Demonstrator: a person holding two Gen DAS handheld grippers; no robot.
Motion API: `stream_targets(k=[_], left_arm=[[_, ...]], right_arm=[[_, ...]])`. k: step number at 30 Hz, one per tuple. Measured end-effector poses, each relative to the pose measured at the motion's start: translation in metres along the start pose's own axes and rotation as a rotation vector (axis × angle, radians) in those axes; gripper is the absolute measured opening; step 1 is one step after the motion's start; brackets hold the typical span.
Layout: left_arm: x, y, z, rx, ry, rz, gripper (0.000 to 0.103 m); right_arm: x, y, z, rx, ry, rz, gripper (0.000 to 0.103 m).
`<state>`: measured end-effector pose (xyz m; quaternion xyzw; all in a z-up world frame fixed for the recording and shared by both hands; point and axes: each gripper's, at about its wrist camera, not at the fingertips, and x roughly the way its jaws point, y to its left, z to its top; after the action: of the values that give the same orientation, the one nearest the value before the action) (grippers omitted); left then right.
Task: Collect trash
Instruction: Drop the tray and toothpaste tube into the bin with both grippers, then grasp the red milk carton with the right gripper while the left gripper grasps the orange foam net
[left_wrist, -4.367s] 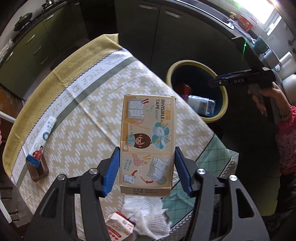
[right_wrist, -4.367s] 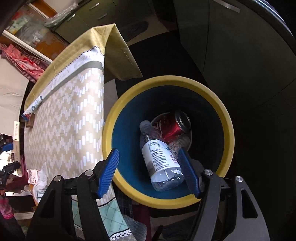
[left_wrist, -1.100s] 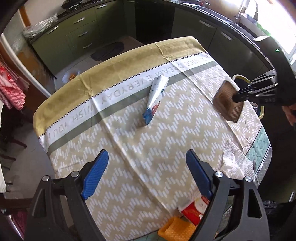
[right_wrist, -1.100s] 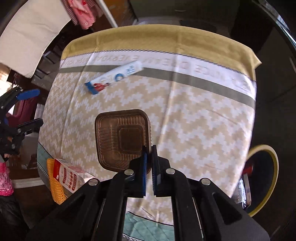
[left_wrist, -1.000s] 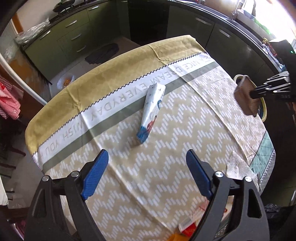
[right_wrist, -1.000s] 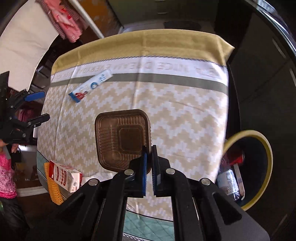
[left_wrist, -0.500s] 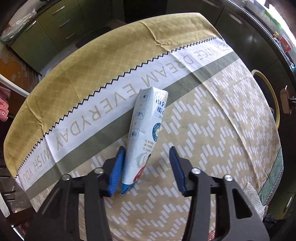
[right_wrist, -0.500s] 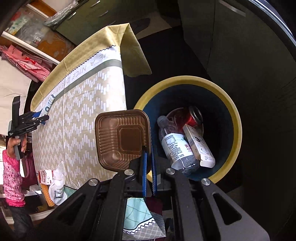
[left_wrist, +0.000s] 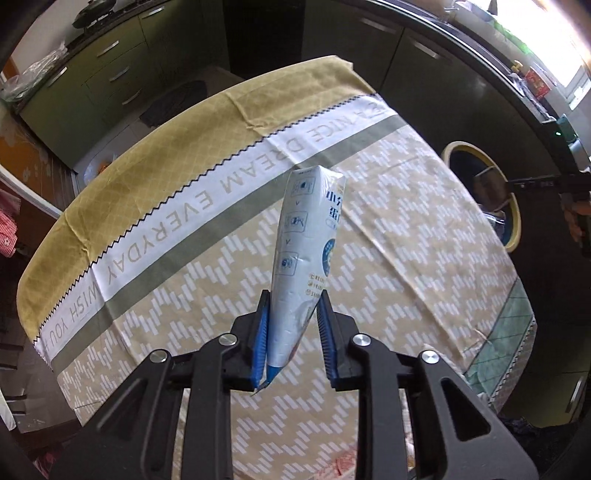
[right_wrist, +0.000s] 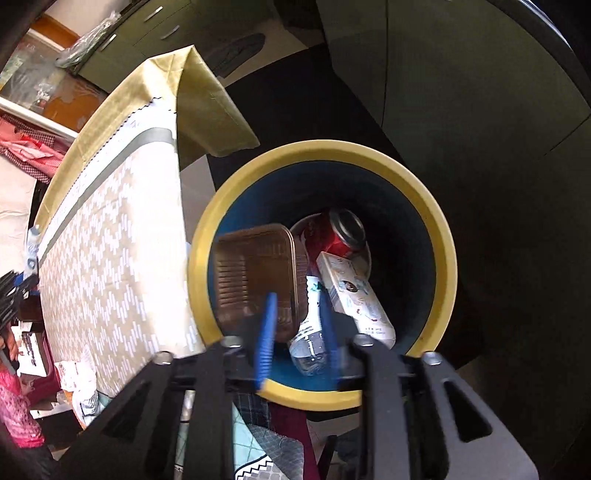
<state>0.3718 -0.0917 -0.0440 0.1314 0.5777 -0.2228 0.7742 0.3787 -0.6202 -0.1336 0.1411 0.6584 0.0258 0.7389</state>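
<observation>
My left gripper (left_wrist: 291, 332) is shut on a white and blue snack packet (left_wrist: 306, 254) and holds it above the table (left_wrist: 184, 288). My right gripper (right_wrist: 297, 332) is open over the yellow-rimmed blue trash bin (right_wrist: 439, 258); its blue fingers are blurred. A brown plastic tray (right_wrist: 258, 277) is free of the fingers and tilts inside the bin's left side. In the bin lie a red can (right_wrist: 338, 230), a water bottle (right_wrist: 312, 332) and a tape box (right_wrist: 354, 291). The bin (left_wrist: 511, 221) also shows far right in the left wrist view.
The table wears a beige zigzag cloth with a yellow border (left_wrist: 184, 129). A red and white carton (right_wrist: 68, 373) and crumpled tissue (right_wrist: 86, 402) lie at the table's near end. Dark green kitchen cabinets (left_wrist: 110, 74) stand behind.
My left gripper has shut on the snack packet and lifted it off the cloth. My right gripper has opened and the brown tray has dropped into the bin.
</observation>
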Motion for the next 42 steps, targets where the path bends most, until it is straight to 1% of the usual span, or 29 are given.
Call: stream_targets(k=[1, 2, 6, 9, 11, 15, 18, 22, 24, 25, 26, 28, 31, 33, 36, 38, 42], left_arm=[[-0.005, -0.009, 0.003, 0.016, -0.006, -0.009, 0.024], [-0.01, -0.018, 0.005, 0.036, -0.009, -0.022, 0.024], [-0.02, -0.076, 0.013, 0.127, -0.01, -0.081, 0.024], [-0.014, -0.128, 0.024, 0.206, 0.005, -0.127, 0.024], [-0.006, -0.161, 0.032, 0.259, 0.023, -0.149, 0.024], [0.02, -0.222, 0.055, 0.337, 0.058, -0.182, 0.024], [0.046, -0.266, 0.075, 0.379, 0.08, -0.187, 0.025], [0.084, -0.309, 0.107, 0.395, 0.103, -0.178, 0.026], [0.101, -0.322, 0.123, 0.38, 0.108, -0.168, 0.027], [0.11, -0.327, 0.13, 0.37, 0.116, -0.163, 0.032], [0.117, -0.33, 0.135, 0.36, 0.115, -0.151, 0.041], [0.126, -0.332, 0.139, 0.35, 0.123, -0.135, 0.049], [0.116, -0.328, 0.133, 0.343, 0.122, -0.144, 0.049], [0.09, -0.318, 0.123, 0.359, 0.076, -0.138, 0.049], [0.036, -0.289, 0.097, 0.323, 0.022, -0.173, 0.05], [-0.004, -0.262, 0.074, 0.301, -0.034, -0.16, 0.057], [-0.068, -0.202, 0.011, 0.223, -0.095, -0.088, 0.058]], right_arm=[[-0.001, -0.002, 0.0, 0.0, -0.01, -0.012, 0.042], [-0.004, -0.005, -0.001, 0.004, -0.02, -0.006, 0.042], [-0.024, -0.014, -0.013, 0.006, -0.063, 0.041, 0.042], [-0.041, -0.018, -0.031, -0.016, -0.081, 0.067, 0.042], [-0.052, -0.02, -0.045, -0.034, -0.099, 0.062, 0.042], [-0.074, -0.031, -0.072, -0.05, -0.14, 0.062, 0.042], [-0.089, -0.042, -0.093, -0.046, -0.163, 0.07, 0.042], [-0.101, -0.064, -0.117, -0.024, -0.177, 0.071, 0.042], [-0.105, -0.075, -0.128, -0.009, -0.176, 0.064, 0.042], [-0.107, -0.079, -0.134, -0.004, -0.177, 0.062, 0.042], [-0.111, -0.084, -0.14, 0.002, -0.179, 0.061, 0.042], [-0.116, -0.088, -0.15, 0.004, -0.182, 0.059, 0.042], [-0.124, -0.086, -0.16, -0.016, -0.186, 0.063, 0.043], [-0.123, -0.074, -0.159, -0.063, -0.18, 0.072, 0.044], [-0.118, -0.039, -0.157, -0.162, -0.17, 0.092, 0.044], [-0.113, -0.008, -0.157, -0.25, -0.153, 0.113, 0.044], [-0.098, 0.068, -0.161, -0.44, -0.108, 0.152, 0.045]])
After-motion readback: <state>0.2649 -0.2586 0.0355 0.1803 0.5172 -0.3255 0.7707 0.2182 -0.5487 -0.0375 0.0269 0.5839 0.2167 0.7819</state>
